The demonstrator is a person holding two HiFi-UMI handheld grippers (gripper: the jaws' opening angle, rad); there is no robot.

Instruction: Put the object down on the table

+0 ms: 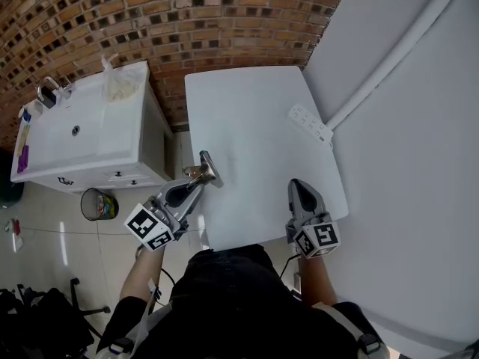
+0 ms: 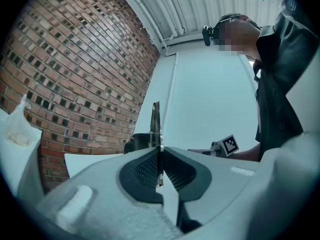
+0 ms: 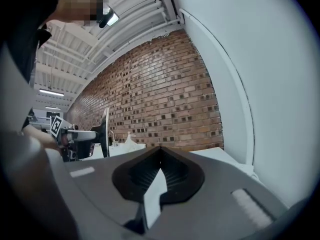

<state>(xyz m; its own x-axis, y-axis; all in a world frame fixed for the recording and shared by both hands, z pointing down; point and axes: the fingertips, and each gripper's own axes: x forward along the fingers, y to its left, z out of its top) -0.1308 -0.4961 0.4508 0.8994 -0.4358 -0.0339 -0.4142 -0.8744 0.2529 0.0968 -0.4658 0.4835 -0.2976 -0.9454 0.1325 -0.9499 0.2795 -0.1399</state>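
A thin grey metal object (image 1: 207,167) with a small brass-coloured part hangs just above the left edge of the white table (image 1: 247,111), and my left gripper (image 1: 196,179) is shut on it. Along the left gripper's own jaws (image 2: 159,151), the metal piece (image 2: 155,124) stands up edge-on from between the pads. My right gripper (image 1: 299,188) is over the table's near right part, its jaws (image 3: 160,151) shut with nothing between them. Seen from the right gripper, the metal object (image 3: 105,132) appears at the left as a thin upright plate.
A white power strip (image 1: 310,123) lies on the table's far right edge. To the left stands a white sink cabinet (image 1: 82,133) with a faucet (image 1: 49,92) and a plastic bag (image 1: 123,81). A waste bin (image 1: 99,204) sits on the floor. A brick wall runs behind.
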